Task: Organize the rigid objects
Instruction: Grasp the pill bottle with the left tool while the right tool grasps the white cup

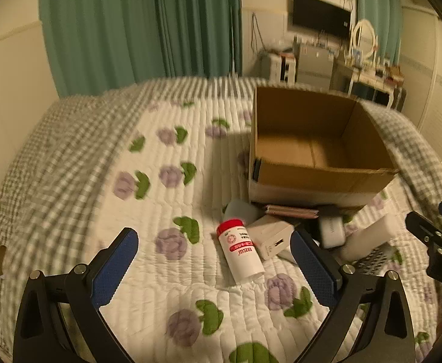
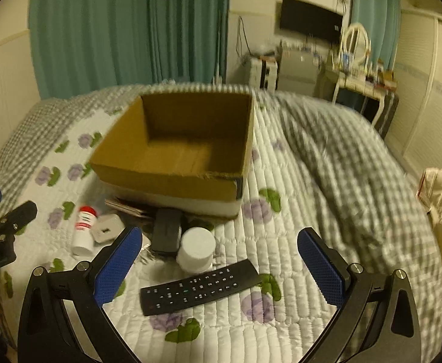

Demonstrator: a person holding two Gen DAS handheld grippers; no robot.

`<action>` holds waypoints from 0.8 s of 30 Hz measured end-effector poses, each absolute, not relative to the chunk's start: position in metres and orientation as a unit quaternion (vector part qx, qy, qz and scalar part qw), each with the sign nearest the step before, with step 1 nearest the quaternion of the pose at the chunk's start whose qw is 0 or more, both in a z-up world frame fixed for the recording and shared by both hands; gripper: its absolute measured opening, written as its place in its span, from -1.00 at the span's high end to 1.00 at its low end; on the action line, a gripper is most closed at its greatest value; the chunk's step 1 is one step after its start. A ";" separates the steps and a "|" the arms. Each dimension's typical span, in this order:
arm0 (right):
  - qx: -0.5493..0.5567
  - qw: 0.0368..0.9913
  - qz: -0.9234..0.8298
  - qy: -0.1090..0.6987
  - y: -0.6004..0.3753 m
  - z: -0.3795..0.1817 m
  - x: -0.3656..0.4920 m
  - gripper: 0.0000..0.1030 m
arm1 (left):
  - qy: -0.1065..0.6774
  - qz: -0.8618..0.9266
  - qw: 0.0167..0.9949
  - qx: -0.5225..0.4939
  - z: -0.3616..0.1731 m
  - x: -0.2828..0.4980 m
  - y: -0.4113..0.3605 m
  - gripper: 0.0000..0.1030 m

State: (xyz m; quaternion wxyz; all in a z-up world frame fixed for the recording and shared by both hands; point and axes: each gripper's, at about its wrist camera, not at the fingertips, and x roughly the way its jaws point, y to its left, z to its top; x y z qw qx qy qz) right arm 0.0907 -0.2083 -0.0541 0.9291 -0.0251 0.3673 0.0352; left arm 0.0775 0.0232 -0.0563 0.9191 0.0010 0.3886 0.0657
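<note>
We see a bed (image 1: 69, 157) under a quilted floral cover, and on it, toward the far middle, an open cardboard box (image 2: 172, 181) with nothing visible inside. The loose items cluster against the box's near wall.

The largest loose thing is the black remote control (image 2: 199, 287). It lies flat directly between the spread fingers of the right claw (image 2: 221, 266), its long axis running roughly crosswise, from finger to finger, rising slightly to the right. We judge that closing as it stands would pinch it end to end, so a quarter turn of the wrist looks necessary to grip across its narrow width. The right claw is wide open and empty.

Beyond the remote stands a white jar (image 2: 197, 251), touching or just beside a black adapter (image 2: 166, 233).

The left claw (image 1: 214, 260), also wide open and empty, frames a red-capped white bottle (image 1: 240, 251) lying on its side, cap pointing away toward the box, with a white charger (image 1: 270, 239) touching its right flank. To the bottle's left the quilt is open; the box lies ahead and right.
</note>
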 end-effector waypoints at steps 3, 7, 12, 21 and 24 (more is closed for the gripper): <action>-0.020 0.919 0.029 0.393 -0.212 -0.076 0.106 -0.99 | 0.411 0.070 0.909 0.001 -0.074 0.098 0.022 -0.96; -0.010 0.906 0.052 0.419 -0.209 -0.102 0.116 -0.77 | 0.439 0.066 0.896 0.012 -0.096 0.115 0.018 -0.81; -0.011 0.895 0.079 0.439 -0.194 -0.119 0.126 -0.35 | 0.473 0.060 0.879 0.018 -0.121 0.120 0.016 -0.68; -0.020 0.898 0.090 0.431 -0.181 -0.116 0.128 0.37 | 0.500 -0.010 0.866 0.005 -0.137 0.128 0.001 -0.20; -0.022 0.898 0.092 0.429 -0.181 -0.113 0.127 0.37 | 0.495 -0.013 0.869 0.014 -0.133 0.122 0.001 0.06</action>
